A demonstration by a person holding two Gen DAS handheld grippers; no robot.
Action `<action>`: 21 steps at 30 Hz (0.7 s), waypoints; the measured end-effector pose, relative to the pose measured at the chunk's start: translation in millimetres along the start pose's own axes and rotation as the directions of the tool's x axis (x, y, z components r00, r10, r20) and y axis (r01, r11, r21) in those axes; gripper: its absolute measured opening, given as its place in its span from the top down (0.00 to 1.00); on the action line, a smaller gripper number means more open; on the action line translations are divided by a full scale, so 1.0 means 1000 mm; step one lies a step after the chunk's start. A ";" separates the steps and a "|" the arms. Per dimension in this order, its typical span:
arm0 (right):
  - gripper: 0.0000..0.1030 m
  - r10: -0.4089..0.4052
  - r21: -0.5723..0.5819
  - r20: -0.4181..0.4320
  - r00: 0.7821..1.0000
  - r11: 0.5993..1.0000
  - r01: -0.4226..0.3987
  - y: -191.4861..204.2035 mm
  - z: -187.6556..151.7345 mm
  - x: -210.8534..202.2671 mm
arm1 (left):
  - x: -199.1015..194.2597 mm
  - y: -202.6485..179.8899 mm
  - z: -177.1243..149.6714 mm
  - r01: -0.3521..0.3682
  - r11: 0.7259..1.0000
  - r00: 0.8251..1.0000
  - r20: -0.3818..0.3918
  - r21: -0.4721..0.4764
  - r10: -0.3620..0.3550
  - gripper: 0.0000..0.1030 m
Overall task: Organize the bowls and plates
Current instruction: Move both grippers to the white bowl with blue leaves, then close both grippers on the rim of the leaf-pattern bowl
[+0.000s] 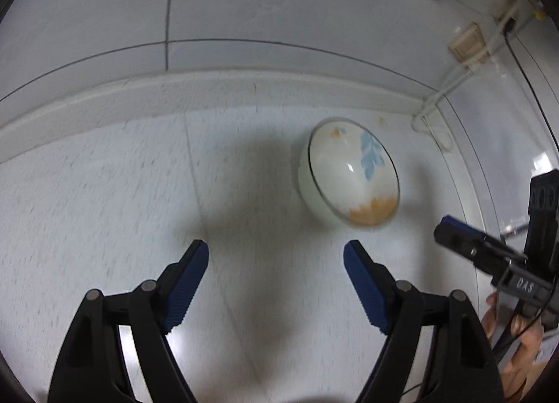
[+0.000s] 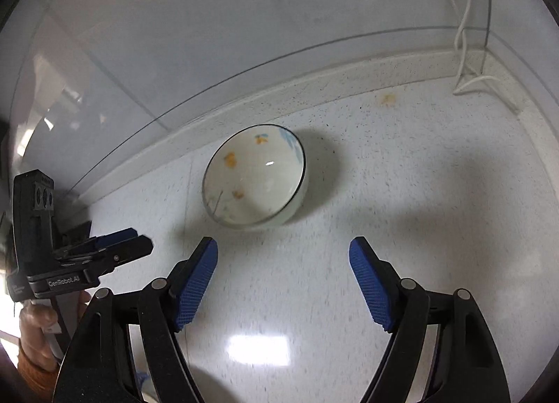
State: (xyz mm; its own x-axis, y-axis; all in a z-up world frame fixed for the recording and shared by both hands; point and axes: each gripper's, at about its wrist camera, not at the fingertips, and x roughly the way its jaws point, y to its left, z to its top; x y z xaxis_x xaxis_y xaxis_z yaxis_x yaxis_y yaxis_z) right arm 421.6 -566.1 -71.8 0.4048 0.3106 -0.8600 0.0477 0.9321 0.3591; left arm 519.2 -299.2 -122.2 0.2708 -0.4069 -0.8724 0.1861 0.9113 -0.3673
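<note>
Both empty: right gripper point(image 2: 283, 256) spread wide, left gripper point(image 1: 276, 259) too. Bowl point(image 2: 255, 176) at eleven o'clock; best pinched across rim.

A speckled white countertop point(image 2: 401, 165) meets a glossy tiled wall point(image 1: 279, 1) bearing a beige socket point(image 1: 466, 43).

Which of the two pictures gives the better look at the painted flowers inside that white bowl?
The left wrist view. There the bowl faces the camera enough to show a blue leaf spray and an orange band along its rim. In the right wrist view, the same bowl shows only small orange spots and a faint blue edge.
</note>
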 end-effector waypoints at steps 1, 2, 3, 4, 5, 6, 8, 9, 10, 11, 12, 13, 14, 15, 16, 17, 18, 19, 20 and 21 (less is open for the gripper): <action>0.29 0.003 0.008 -0.010 1.000 1.000 -0.003 -0.002 0.009 0.008 | 0.012 0.000 0.011 0.003 1.000 1.000 -0.002 -0.013 -0.003 0.23; 0.29 -0.002 0.012 -0.018 1.000 1.000 0.002 -0.003 0.016 0.017 | 0.020 0.000 0.017 0.006 1.000 1.000 -0.007 -0.023 -0.007 0.23; 0.29 -0.004 0.005 -0.028 1.000 1.000 0.004 -0.002 0.021 0.026 | 0.031 0.001 0.024 0.013 0.999 1.000 -0.016 -0.044 -0.014 0.23; 0.29 -0.007 -0.001 -0.034 0.999 1.000 0.007 -0.002 0.025 0.033 | 0.041 0.001 0.030 0.022 0.998 0.999 -0.026 -0.055 -0.024 0.23; 0.29 -0.014 -0.001 -0.040 0.999 1.000 0.014 -0.002 0.030 0.040 | 0.049 0.002 0.033 0.026 0.998 0.999 -0.037 -0.060 -0.028 0.23; 0.29 -0.018 0.003 -0.046 0.999 1.000 0.018 -0.002 0.034 0.047 | 0.058 0.004 0.038 0.025 0.997 0.998 -0.048 -0.073 -0.029 0.23; 0.30 -0.021 0.002 -0.065 0.998 1.000 0.021 -0.002 0.038 0.061 | 0.072 0.007 0.043 0.035 0.994 0.997 -0.062 -0.101 -0.042 0.25; 0.33 -0.033 0.003 -0.072 0.997 0.999 0.033 -0.002 0.040 0.068 | 0.077 0.009 0.044 0.036 0.993 0.997 -0.063 -0.112 -0.044 0.30; 0.45 -0.038 0.005 -0.077 0.996 0.999 0.039 -0.003 0.040 0.073 | 0.080 0.008 0.044 0.042 0.992 0.997 -0.063 -0.117 -0.050 0.40; 0.57 -0.031 0.012 -0.088 0.996 0.999 0.032 -0.007 0.043 0.080 | 0.085 0.008 0.045 0.058 0.992 0.995 -0.073 -0.116 -0.066 0.42; 0.62 -0.014 0.030 -0.098 0.995 0.999 0.017 -0.010 0.043 0.085 | 0.090 0.009 0.045 0.079 0.990 0.993 -0.083 -0.120 -0.089 0.46; 0.70 0.000 0.040 -0.106 0.994 0.999 0.004 -0.012 0.043 0.088 | 0.091 0.007 0.044 0.088 0.988 0.991 -0.085 -0.123 -0.099 0.52; 0.73 0.005 0.041 -0.112 0.994 0.999 0.000 -0.013 0.043 0.092 | 0.093 0.005 0.045 0.102 0.987 0.990 -0.089 -0.123 -0.113 0.56; 0.74 0.003 0.041 -0.120 0.993 0.999 0.002 -0.014 0.043 0.094 | 0.094 0.003 0.046 0.117 0.986 0.987 -0.093 -0.121 -0.129 0.65; 0.75 0.011 0.047 -0.124 0.992 0.999 -0.005 -0.016 0.043 0.096 | 0.094 0.000 0.047 0.129 0.985 0.985 -0.098 -0.116 -0.140 0.73; 0.77 0.023 0.055 -0.127 0.992 0.998 -0.016 -0.017 0.043 0.098 | 0.095 -0.006 0.048 0.131 0.985 0.985 -0.101 -0.108 -0.142 0.77; 0.79 0.033 0.060 -0.127 0.991 0.998 -0.025 -0.017 0.043 0.098 | 0.094 -0.011 0.049 0.124 0.988 0.986 -0.104 -0.096 -0.134 0.82; 0.81 0.039 0.059 -0.128 0.991 0.998 -0.031 -0.015 0.043 0.099 | 0.094 -0.014 0.049 0.103 0.991 0.988 -0.109 -0.086 -0.112 0.82; 0.82 0.028 0.057 -0.130 0.991 0.998 -0.021 -0.013 0.043 0.098 | 0.094 -0.015 0.049 0.094 0.992 0.988 -0.112 -0.087 -0.103 0.83; 0.82 0.014 0.052 -0.133 0.991 0.999 -0.008 -0.011 0.044 0.099 | 0.094 -0.016 0.047 0.092 0.991 0.987 -0.119 -0.099 -0.104 0.83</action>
State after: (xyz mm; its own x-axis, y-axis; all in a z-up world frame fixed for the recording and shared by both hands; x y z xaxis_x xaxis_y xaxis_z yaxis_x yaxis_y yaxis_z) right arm 500.9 -554.2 -144.9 0.2803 0.3461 -0.8953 0.0924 0.9187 0.3841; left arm 586.6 -354.8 -183.2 0.1359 -0.4891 -0.8616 0.1162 0.8715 -0.4764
